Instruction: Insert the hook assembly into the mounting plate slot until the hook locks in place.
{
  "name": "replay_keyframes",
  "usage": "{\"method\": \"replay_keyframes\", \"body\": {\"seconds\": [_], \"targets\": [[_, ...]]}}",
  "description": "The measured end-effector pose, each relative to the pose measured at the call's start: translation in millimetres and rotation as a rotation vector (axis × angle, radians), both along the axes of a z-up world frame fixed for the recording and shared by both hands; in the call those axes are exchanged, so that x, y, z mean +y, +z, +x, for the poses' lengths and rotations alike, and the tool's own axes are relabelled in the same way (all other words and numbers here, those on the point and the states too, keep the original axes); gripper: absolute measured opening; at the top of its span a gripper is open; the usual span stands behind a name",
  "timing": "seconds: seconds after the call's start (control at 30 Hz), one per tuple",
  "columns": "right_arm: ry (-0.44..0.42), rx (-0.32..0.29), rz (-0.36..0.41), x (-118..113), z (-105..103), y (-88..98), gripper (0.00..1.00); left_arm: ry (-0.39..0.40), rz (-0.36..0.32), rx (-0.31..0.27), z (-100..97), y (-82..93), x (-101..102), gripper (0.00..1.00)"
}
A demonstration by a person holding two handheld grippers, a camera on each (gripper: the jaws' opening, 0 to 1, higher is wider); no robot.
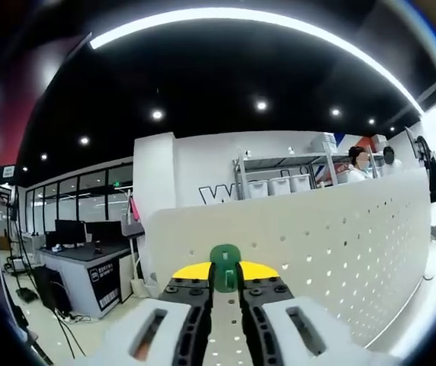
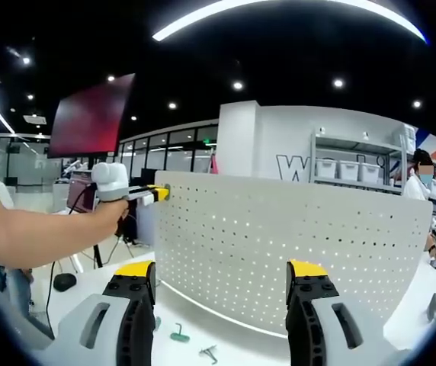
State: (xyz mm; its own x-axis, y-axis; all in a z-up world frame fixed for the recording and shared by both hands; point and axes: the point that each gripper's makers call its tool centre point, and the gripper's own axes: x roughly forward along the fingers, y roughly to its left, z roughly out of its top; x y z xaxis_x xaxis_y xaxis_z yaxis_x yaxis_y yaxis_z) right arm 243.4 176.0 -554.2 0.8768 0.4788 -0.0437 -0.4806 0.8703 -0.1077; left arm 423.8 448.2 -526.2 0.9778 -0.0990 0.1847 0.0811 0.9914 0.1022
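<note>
Left gripper (image 1: pixel 225 284) pinches a green hook (image 1: pixel 224 263) just above the white pegboard's (image 1: pixel 332 236) top edge. Right gripper (image 2: pixel 222 286) hangs spread before the board. Lower the hook square to a hole, pressing steadily until it seats.

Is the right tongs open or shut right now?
Open. In the right gripper view, the right tongs stand wide apart with nothing between them; the white pegboard shows through the gap.
</note>
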Motion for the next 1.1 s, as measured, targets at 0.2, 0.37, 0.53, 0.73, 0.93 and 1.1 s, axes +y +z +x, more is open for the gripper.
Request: {"method": "replay_keyframes", "body": {"seconds": [0.2,0.37,0.53,0.73,0.93,1.1], "targets": [[0.003,-0.003,0.003,1,-1,1.6,0.71,-0.003,0.018,0.018,-3.1,-1.6,-2,0.23],[0.011,0.000,0.000,4,-2,0.4,0.70,-0.021,0.033,0.034,-8.5,-3.4,-8,0.29],[0.021,0.000,-0.003,7,-4,-0.1,0.70,-0.019,0.031,0.045,-18.3,-0.4,-9,0.39],[0.028,-0.001,-0.001,9,-6,-0.1,0.70,-0.057,0.035,0.056,-34.1,-2.4,-19,0.48],[0.034,0.000,-0.002,10,-9,-0.6,0.70,-0.127,0.020,0.080,-50.5,-9.2,-31,0.57],[0.036,0.001,-0.003,10,-10,-1.7,0.70,-0.167,0.026,0.094,-65.1,-14.2,-38,0.60]]}}
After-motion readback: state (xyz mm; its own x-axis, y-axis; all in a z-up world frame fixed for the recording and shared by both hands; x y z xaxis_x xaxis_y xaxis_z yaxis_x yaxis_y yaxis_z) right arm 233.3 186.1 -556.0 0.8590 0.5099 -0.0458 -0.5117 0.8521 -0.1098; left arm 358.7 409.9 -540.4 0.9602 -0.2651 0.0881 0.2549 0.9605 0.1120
